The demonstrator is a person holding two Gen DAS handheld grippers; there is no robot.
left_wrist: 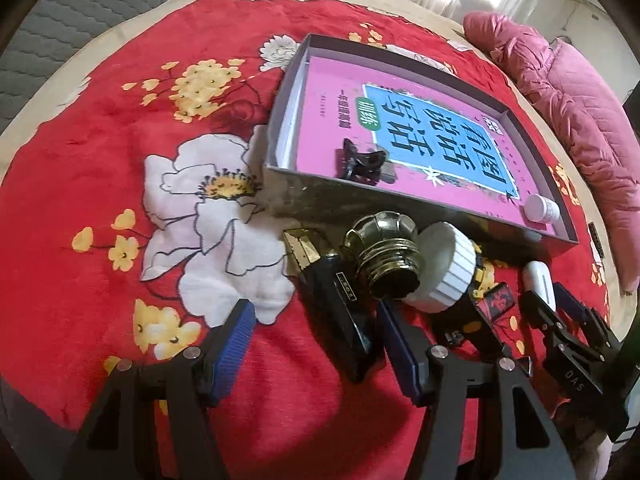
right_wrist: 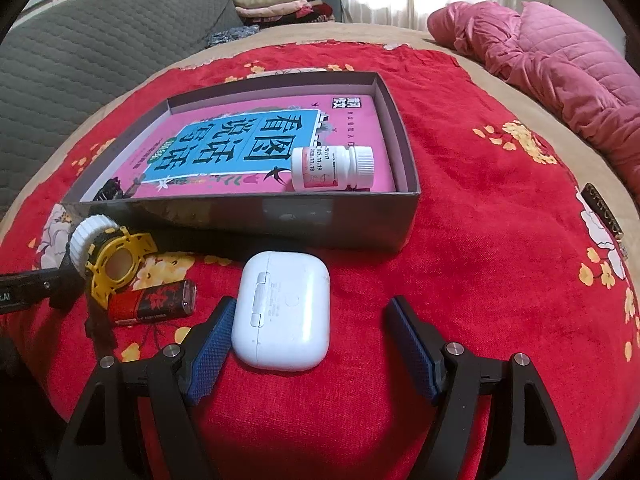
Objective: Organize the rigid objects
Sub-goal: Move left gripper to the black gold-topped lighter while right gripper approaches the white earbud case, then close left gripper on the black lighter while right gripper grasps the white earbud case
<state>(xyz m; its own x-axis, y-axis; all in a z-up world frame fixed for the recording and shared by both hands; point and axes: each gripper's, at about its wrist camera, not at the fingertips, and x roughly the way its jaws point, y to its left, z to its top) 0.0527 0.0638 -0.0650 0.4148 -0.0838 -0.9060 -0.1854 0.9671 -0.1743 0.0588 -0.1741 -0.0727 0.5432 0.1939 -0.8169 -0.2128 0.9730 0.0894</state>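
Observation:
A grey box (left_wrist: pixel 352 196) (right_wrist: pixel 248 216) on the red floral blanket holds a pink book (right_wrist: pixel 248 140), a white pill bottle (right_wrist: pixel 332 168) (left_wrist: pixel 542 209) and a black hair clip (left_wrist: pixel 362 162). My left gripper (left_wrist: pixel 316 340) is open around a black tool with a gold toothed tip (left_wrist: pixel 332 300); a brass-coloured glass knob (left_wrist: pixel 384 248) and a white ribbed cap (left_wrist: pixel 448 268) lie just ahead. My right gripper (right_wrist: pixel 308 336) (left_wrist: pixel 560 308) is open around a white earbud case (right_wrist: pixel 284 308) (left_wrist: pixel 538 280), its left pad close to the case.
A yellow-framed watch (right_wrist: pixel 116 264) and a small red battery-like cylinder (right_wrist: pixel 156 302) lie left of the case. A pink quilted jacket (right_wrist: pixel 560 64) lies at the far right, a grey headboard (right_wrist: pixel 80 60) at the back left.

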